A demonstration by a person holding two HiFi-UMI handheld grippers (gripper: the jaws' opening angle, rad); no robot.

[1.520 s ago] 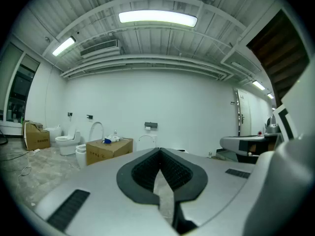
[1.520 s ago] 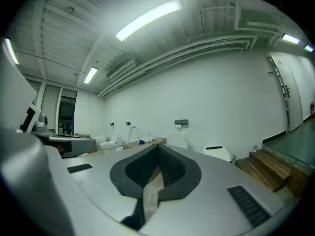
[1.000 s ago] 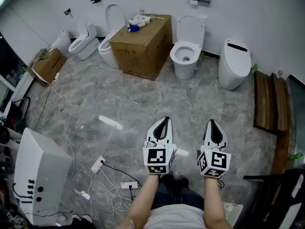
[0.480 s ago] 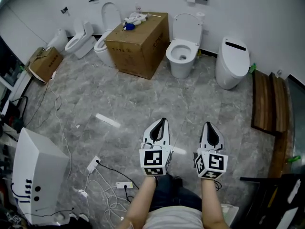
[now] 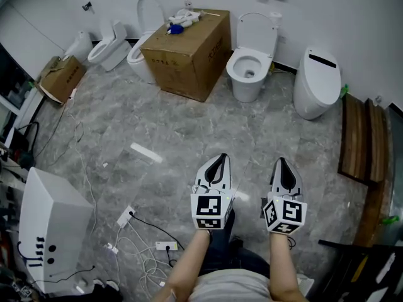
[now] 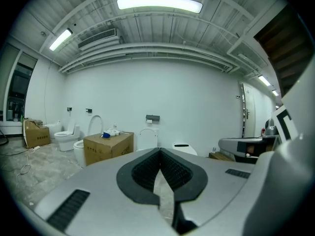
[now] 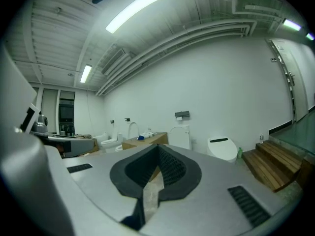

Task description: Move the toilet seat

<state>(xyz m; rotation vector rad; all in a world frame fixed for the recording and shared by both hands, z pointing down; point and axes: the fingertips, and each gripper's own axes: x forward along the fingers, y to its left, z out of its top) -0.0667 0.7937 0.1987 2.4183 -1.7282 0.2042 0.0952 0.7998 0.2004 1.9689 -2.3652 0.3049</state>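
A white toilet (image 5: pixel 250 68) with its seat and lid raised (image 5: pixel 257 31) stands against the far wall; it shows in the left gripper view as the raised lid (image 6: pixel 147 139) and in the right gripper view (image 7: pixel 179 137). My left gripper (image 5: pixel 218 159) and right gripper (image 5: pixel 281 162) are held side by side over the grey marble floor, well short of that toilet. Both are shut with nothing between the jaws, as the left gripper (image 6: pixel 159 151) and right gripper (image 7: pixel 158 147) views show.
A big cardboard box (image 5: pixel 187 54) stands left of the toilet, with two more toilets (image 5: pixel 140 46) (image 5: pixel 104 48) beyond it. A closed smart toilet (image 5: pixel 318 83) and wooden steps (image 5: pixel 363 143) are at the right. Cables and a power strip (image 5: pixel 128 216) lie by a white unit (image 5: pixel 45 231) at the left.
Both grippers have moved forward together toward the far wall; the toilets and the box now sit a little nearer. The jaws stay shut.
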